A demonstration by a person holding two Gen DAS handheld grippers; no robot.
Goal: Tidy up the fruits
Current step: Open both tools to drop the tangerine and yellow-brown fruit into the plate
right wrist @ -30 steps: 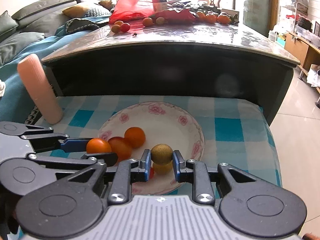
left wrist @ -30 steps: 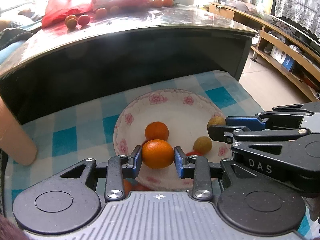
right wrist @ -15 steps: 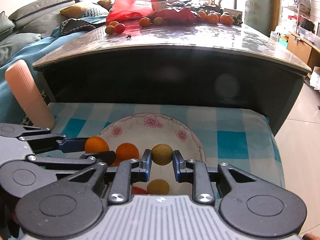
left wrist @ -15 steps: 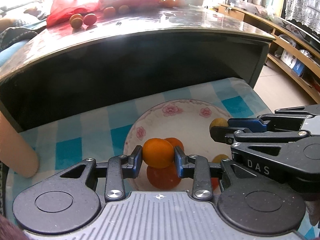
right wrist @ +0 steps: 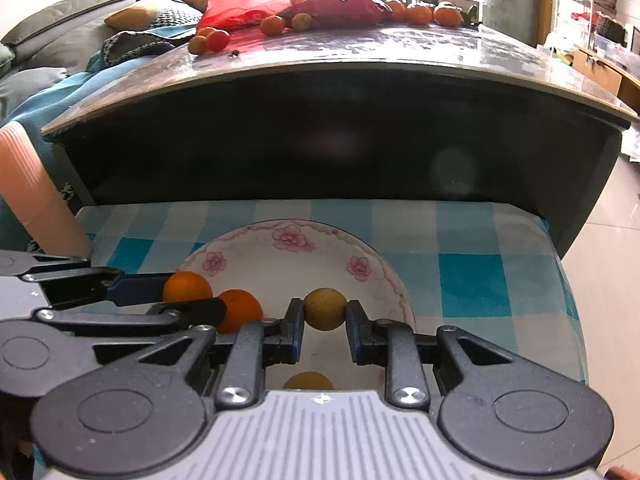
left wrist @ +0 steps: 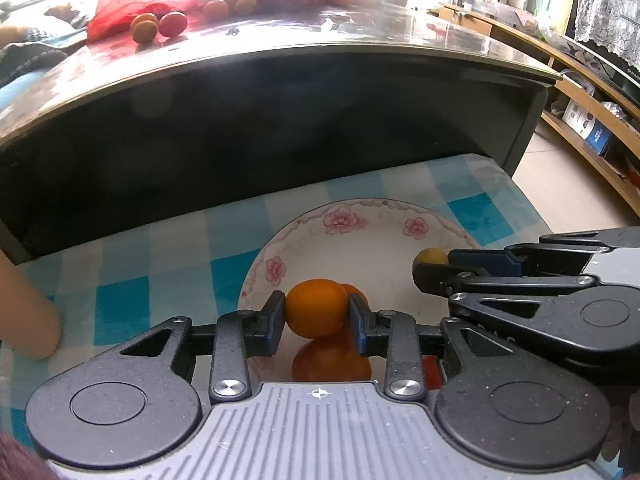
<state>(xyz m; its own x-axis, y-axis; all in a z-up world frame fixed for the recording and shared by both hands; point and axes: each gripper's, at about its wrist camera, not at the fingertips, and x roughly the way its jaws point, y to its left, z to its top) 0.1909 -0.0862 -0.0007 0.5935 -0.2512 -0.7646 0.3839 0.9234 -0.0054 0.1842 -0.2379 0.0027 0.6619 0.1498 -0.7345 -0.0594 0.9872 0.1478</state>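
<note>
At the left edge of my left wrist view, a pinkish rounded post (left wrist: 28, 312) stands on the blue-checked cloth (left wrist: 160, 264), well apart from the floral plate (left wrist: 344, 216) at centre. Behind the plate a dark table front (left wrist: 280, 128) closes off the far side, its glossy top (left wrist: 400, 28) carrying loose fruit and a red bag (left wrist: 132, 0) in the upper left. Bare cloth lies open left of the plate; toward the right frame edge the cloth ends and floor (left wrist: 560, 184) shows.

My left gripper (left wrist: 317, 314) points steeply down over the plate's near-left part, its jaws pinching an orange fruit (left wrist: 316, 308). Below it sits a second orange fruit (left wrist: 332, 360), and a third peeks out just behind the right pad, though I can't tell whether they touch.

Right of that, my right gripper (right wrist: 325, 316) points down over the plate's centre, pressed onto a small yellow-brown fruit (right wrist: 325, 309) held clear of the plate floor. In the right wrist view another yellowish fruit (right wrist: 308, 380) lies on the plate beneath, half hidden by the gripper body. Both grippers sit side by side, close but apart.
</note>
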